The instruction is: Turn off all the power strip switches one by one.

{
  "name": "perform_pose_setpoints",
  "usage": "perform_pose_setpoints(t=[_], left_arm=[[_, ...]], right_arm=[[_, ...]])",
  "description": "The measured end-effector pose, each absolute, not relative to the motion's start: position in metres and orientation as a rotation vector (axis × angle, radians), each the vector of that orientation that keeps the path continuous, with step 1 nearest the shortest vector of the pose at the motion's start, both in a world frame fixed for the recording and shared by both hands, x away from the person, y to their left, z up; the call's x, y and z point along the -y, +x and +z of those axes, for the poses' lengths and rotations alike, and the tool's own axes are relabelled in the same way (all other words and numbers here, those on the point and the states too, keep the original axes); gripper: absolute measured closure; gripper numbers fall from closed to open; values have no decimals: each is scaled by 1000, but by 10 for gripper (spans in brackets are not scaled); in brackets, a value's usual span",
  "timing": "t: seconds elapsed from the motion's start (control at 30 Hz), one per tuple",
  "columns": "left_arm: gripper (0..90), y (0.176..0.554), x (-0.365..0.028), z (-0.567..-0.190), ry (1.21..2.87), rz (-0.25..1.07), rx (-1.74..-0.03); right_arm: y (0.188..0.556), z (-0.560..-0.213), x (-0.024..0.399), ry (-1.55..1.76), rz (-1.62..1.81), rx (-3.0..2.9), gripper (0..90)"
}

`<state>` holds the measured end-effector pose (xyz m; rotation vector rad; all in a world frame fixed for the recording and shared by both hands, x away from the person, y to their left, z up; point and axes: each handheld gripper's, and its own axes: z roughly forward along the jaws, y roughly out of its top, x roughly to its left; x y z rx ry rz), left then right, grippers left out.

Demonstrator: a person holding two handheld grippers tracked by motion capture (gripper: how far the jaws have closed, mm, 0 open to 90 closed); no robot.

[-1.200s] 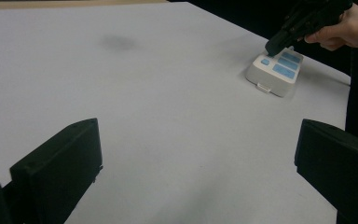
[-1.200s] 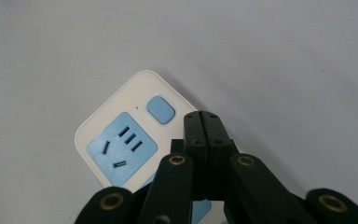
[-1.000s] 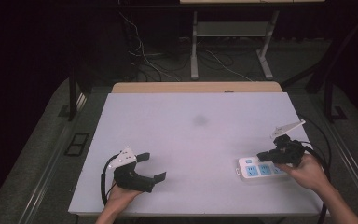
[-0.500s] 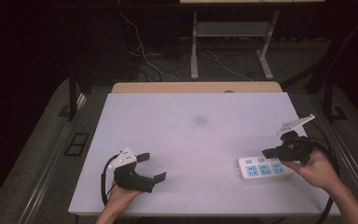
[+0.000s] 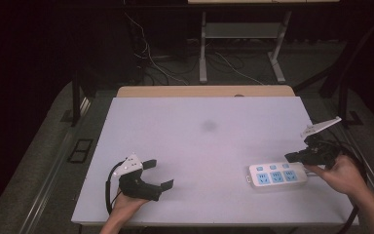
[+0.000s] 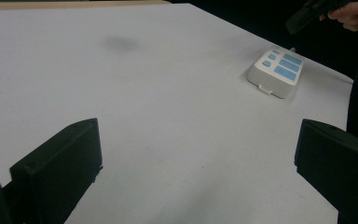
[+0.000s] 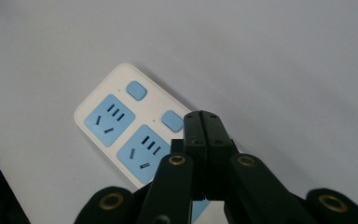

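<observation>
Right tongs (image 5: pixel 294 157) lifted off power strip (image 5: pixel 277 176), apparently closed.

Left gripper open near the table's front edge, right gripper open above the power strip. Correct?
Not quite. The right gripper is shut, its jaws pressed together above the power strip, as the right gripper view shows. The left gripper is open near the table's front edge.

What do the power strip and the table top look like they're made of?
Power strip: looks like moulded plastic, smooth white shell with matte light-blue socket faces and buttons; rounded corners and even colour suggest it. Table top: a flat, matte pale board, maybe laminate or painted; a wood-coloured edge shows at the back, with a faint dark smudge on top.
</observation>
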<state>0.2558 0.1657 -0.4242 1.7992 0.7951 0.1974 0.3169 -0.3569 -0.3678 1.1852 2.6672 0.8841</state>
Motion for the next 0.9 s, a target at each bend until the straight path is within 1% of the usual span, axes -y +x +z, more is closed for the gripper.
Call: perform_pose_setpoints(t=[0.3,0.9], left_arm=[[0,256,-166,-425,1798,196,-797],[0,256,-166,-425,1802,196,-796]], right_arm=[[322,-372,364,1221,881,-2656,898],[328,-398,362,1266,857,-2683,898]])
